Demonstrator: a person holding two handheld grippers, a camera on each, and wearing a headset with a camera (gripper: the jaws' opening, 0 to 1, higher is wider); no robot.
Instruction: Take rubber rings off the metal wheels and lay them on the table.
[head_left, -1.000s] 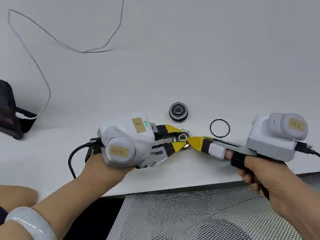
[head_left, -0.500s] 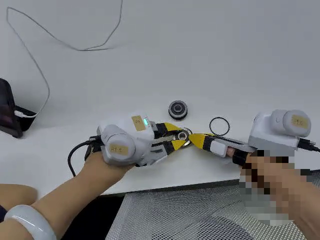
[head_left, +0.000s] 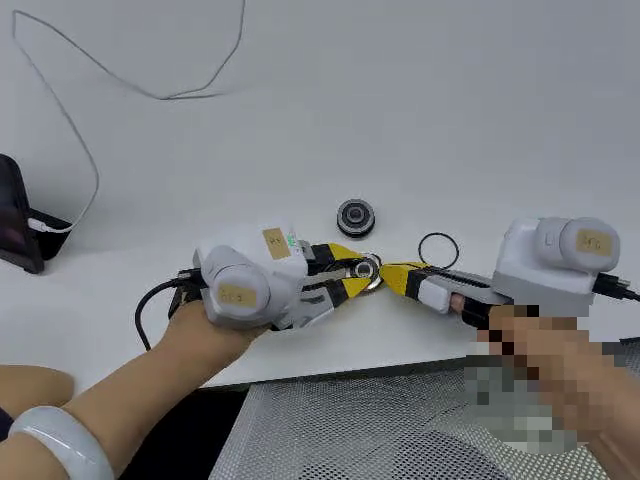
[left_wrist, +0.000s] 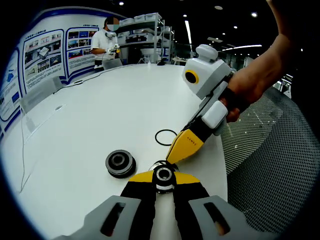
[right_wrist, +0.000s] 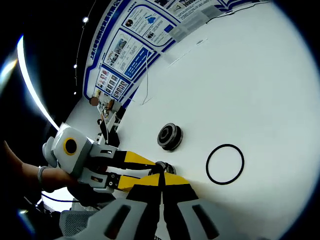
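My left gripper (head_left: 358, 272) (left_wrist: 163, 175) is shut on a small metal wheel (head_left: 368, 268) (left_wrist: 163, 177), held just above the table's front part. From the right, my right gripper (head_left: 390, 272) (right_wrist: 161, 176) meets that wheel (right_wrist: 162, 166) with its yellow jaws pressed together. They seem to pinch the thin black rubber ring (left_wrist: 159, 163) at the wheel's edge. A second wheel (head_left: 356, 217) (left_wrist: 120, 163) (right_wrist: 170, 136), its rubber ring on, lies flat behind the grippers. A loose black ring (head_left: 439, 250) (left_wrist: 166, 137) (right_wrist: 225, 164) lies on the table to the right.
A grey cable (head_left: 90, 150) loops over the far left of the white table (head_left: 480, 120). A black device (head_left: 20, 225) sits at the left edge. A mesh chair seat (head_left: 400, 430) is below the front edge. A person (left_wrist: 106, 42) stands far off.
My right gripper has drawn back a little to the right from the held wheel. The left gripper, second wheel and loose ring have stayed put.
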